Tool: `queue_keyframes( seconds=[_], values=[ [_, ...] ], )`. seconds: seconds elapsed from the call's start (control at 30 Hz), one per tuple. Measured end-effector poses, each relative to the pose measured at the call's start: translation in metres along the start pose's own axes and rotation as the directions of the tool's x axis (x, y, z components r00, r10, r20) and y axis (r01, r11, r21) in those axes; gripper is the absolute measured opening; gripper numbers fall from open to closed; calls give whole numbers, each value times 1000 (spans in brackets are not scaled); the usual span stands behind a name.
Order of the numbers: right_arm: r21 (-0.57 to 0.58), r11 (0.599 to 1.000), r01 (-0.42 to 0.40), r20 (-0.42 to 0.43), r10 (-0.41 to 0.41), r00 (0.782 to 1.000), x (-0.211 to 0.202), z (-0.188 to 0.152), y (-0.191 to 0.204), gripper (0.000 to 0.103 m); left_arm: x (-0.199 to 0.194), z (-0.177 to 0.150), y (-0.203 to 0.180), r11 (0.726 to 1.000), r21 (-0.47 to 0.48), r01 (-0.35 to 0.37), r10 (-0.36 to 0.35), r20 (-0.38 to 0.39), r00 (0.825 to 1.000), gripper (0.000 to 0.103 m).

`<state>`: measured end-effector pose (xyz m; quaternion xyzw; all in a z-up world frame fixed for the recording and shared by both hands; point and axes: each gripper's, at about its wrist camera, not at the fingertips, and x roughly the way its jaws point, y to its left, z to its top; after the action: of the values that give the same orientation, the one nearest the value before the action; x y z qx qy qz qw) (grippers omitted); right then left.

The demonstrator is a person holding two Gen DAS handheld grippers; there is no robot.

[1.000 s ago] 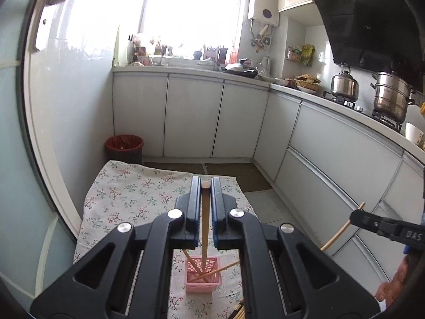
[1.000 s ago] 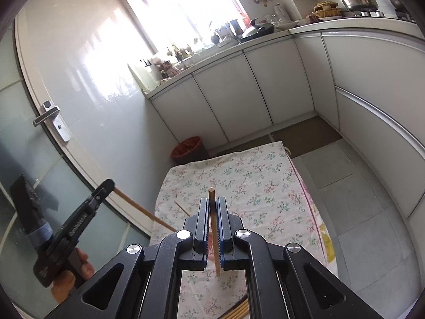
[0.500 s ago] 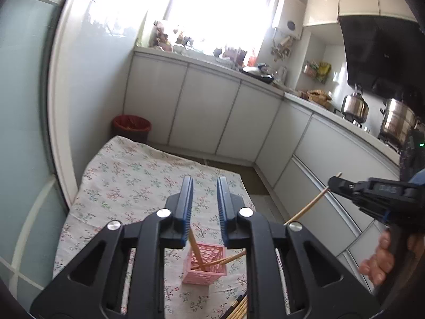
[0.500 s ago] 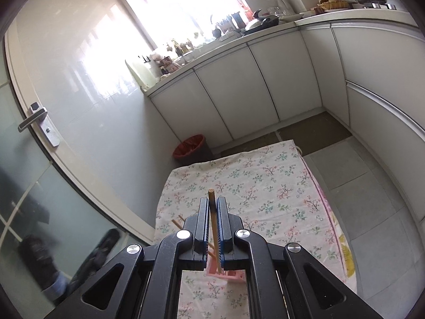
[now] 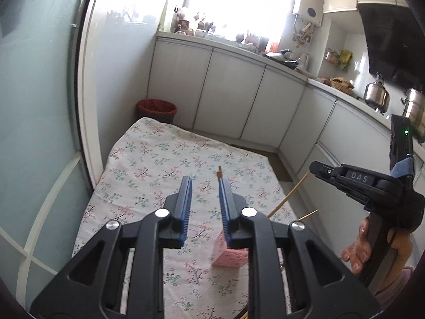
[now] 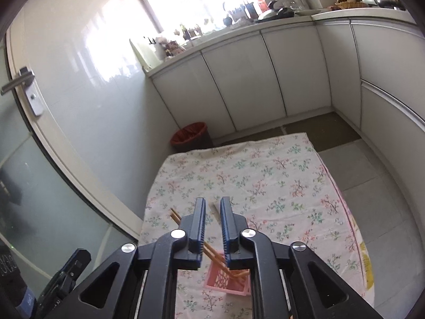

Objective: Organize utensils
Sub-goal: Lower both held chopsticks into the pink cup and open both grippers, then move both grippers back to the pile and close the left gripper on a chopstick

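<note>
A pink slotted holder (image 5: 228,255) stands on the floral tablecloth (image 5: 164,159), just below my left gripper (image 5: 205,183), which is open and empty. Wooden chopsticks (image 5: 288,196) lean out of the holder. In the right wrist view the holder (image 6: 225,279) sits under my right gripper (image 6: 213,204), which is open, with chopsticks (image 6: 212,254) standing slanted in it and one tip (image 6: 174,214) sticking out left. The right gripper also shows at the right of the left wrist view (image 5: 316,167).
A red waste bin (image 5: 156,109) stands beyond the table's far end, by white cabinets (image 5: 228,93). A glass door (image 6: 39,186) runs along the table's left side. Pots (image 5: 377,97) sit on the counter at the right. More chopsticks (image 5: 243,315) lie at the near edge.
Both grippers have opened and let their chopsticks drop into the pink holder. The left gripper has pulled back and up. The right gripper has moved over the holder.
</note>
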<state>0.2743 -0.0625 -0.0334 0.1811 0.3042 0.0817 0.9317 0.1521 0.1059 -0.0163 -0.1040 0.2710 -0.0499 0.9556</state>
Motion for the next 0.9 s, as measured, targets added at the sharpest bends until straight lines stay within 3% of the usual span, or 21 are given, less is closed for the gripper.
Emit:
queue_keyframes(
  seconds=[0.07, 0.13, 0.2, 0.4, 0.53, 0.7, 0.9],
  values=[
    [-36, 998, 49, 8, -49, 999, -6, -6, 4, 26, 1, -2, 0, 1000, 1, -21, 21, -18, 1000, 36],
    [-68, 992, 103, 33, -101, 994, -15, -12, 8, 52, 1, -4, -1, 1000, 6, -27, 27, -38, 999, 39],
    [-81, 989, 121, 66, -116, 991, -30, -22, 9, 62, 2, -7, -6, 999, 18, -32, 33, -58, 998, 39],
    [-117, 972, 205, 37, -202, 979, -51, -45, 4, 74, -11, -16, -16, 1000, 12, -9, 10, -74, 997, 54],
    [-134, 955, 263, 63, -257, 964, -67, -61, 0, 84, -19, -25, -26, 999, 38, -7, 10, -82, 997, 66],
    [-123, 952, 282, 72, -275, 959, -87, -75, -7, 90, -28, -33, -33, 998, 57, -16, 21, -93, 995, 81],
    [-32, 957, 289, 49, -287, 957, -108, -94, -33, 101, -33, -41, -40, 996, 94, 1, 11, -122, 993, 84]
  ],
)
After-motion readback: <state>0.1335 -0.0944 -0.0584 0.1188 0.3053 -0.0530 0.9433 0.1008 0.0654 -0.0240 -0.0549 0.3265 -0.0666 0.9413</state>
